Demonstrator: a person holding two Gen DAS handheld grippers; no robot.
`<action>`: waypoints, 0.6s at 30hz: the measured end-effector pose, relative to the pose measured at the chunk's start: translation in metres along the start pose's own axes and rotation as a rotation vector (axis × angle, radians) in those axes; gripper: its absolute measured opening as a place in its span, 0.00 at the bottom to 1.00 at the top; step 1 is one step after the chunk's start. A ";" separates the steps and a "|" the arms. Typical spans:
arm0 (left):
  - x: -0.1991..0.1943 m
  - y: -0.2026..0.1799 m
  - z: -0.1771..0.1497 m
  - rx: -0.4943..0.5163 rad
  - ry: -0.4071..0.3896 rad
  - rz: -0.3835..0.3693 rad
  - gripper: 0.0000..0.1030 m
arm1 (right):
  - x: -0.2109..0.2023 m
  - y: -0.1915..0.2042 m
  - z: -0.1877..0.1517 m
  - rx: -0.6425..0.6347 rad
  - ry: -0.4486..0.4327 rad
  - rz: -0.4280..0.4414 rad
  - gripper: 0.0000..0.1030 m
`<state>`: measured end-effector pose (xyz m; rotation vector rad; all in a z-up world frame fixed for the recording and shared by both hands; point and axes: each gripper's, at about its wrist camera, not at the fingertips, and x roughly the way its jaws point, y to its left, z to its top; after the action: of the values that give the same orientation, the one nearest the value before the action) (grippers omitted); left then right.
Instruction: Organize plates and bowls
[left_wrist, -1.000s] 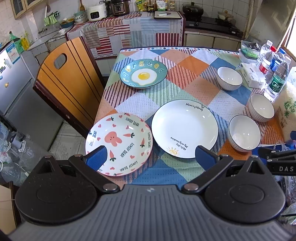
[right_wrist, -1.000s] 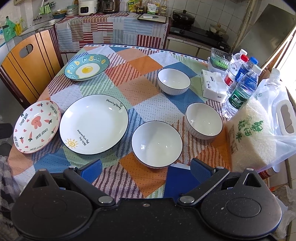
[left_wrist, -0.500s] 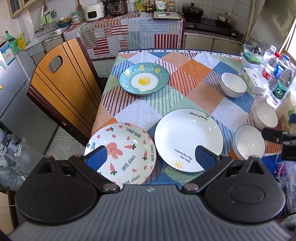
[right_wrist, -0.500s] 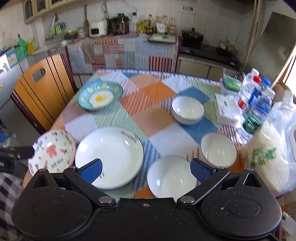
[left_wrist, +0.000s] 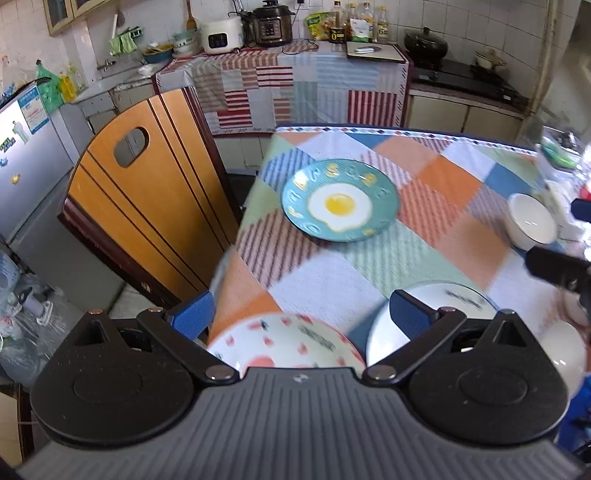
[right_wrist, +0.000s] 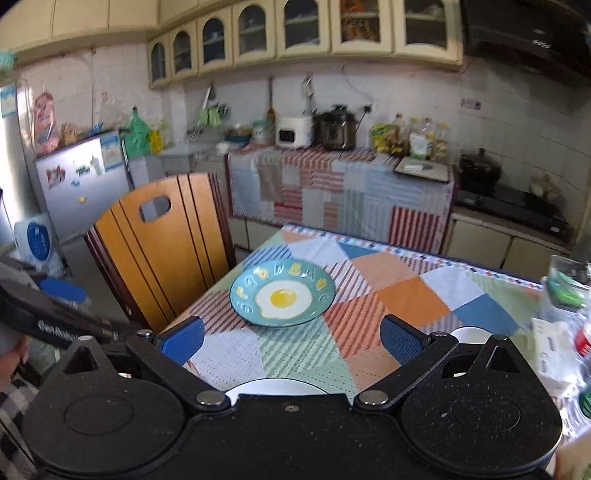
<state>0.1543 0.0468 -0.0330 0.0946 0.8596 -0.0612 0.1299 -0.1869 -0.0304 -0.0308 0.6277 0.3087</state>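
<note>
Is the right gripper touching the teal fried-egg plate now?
Apart. In the right wrist view, the right gripper is open and the teal fried-egg plate lies on the tablecloth beyond its blue fingertips, with cloth showing between them.

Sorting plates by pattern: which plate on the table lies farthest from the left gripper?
The teal fried-egg plate; the pink-patterned plate and plain white plate sit right at the left gripper.

Bare cloth (left_wrist: 325, 273) before egg plate (left_wrist: 340, 201); chair (left_wrist: 155, 206) left.
</note>
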 end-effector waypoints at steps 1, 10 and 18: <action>0.009 0.004 0.004 -0.001 0.009 -0.007 1.00 | 0.012 -0.001 0.002 0.003 0.009 0.018 0.99; 0.110 0.030 0.034 -0.070 0.144 -0.089 0.98 | 0.116 -0.049 0.022 0.338 0.109 0.163 0.99; 0.202 0.028 0.053 -0.057 0.151 -0.037 0.97 | 0.219 -0.089 0.001 0.490 0.271 0.218 0.86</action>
<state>0.3281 0.0653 -0.1500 0.0302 1.0132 -0.0650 0.3240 -0.2114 -0.1623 0.4751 0.9656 0.3574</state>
